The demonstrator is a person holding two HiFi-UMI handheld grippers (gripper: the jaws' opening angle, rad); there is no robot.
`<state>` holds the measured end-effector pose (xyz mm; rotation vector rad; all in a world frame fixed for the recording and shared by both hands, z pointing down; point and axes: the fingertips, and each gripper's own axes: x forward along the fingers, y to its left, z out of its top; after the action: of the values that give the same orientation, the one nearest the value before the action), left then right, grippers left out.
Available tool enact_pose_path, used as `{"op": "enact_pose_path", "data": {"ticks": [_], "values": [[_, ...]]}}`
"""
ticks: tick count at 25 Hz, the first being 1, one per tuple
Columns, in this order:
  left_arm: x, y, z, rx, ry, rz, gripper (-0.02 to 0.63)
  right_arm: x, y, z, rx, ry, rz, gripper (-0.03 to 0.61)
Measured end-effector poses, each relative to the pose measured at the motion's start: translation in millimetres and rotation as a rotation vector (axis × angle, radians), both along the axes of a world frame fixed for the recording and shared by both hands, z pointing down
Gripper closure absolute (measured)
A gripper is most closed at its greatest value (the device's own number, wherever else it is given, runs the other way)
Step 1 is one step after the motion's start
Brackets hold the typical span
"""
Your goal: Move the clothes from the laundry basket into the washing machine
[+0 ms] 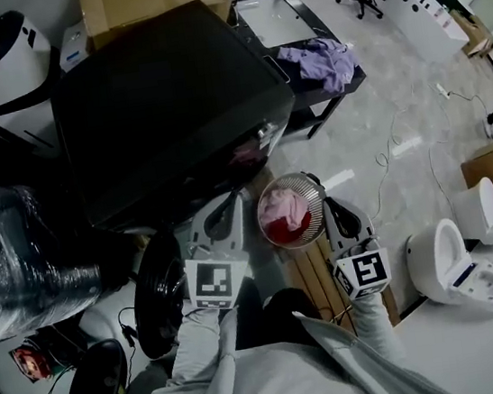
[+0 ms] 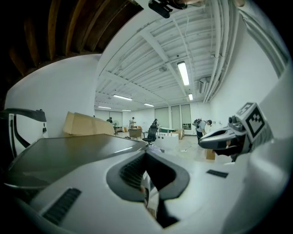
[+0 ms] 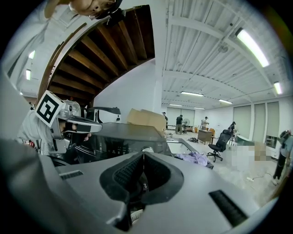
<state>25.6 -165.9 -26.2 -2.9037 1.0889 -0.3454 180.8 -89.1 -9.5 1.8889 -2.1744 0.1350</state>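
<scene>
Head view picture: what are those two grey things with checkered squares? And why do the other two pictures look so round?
They are grabbers, like big tongs. A person holds one in each hand: the left gripper and the right gripper. That picture comes from a camera on the person's head, looking down. The other two come from small cameras riding on the grabbers, whose wide lenses bend the room. Both grabbers are shut and hold nothing. Between them sits a round basket with pink and red clothes. Beyond it stands the black washing machine.
</scene>
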Motion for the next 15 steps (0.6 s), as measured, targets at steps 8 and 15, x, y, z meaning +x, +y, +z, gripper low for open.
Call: {"op": "enact_pose_path", "data": {"ticks": [8, 15], "values": [[-6.6, -4.7, 116.6, -0.013, 0.03, -0.035, 0.594, -6.4, -1.1, 110.2, -0.003, -0.001, -0.009, 0.56], [-2.2, 0.0, 230.9, -0.008, 0.033, -0.034, 0.594, 0.0, -0.7, 225.0, 0.009, -0.001, -0.024, 0.56]]}}
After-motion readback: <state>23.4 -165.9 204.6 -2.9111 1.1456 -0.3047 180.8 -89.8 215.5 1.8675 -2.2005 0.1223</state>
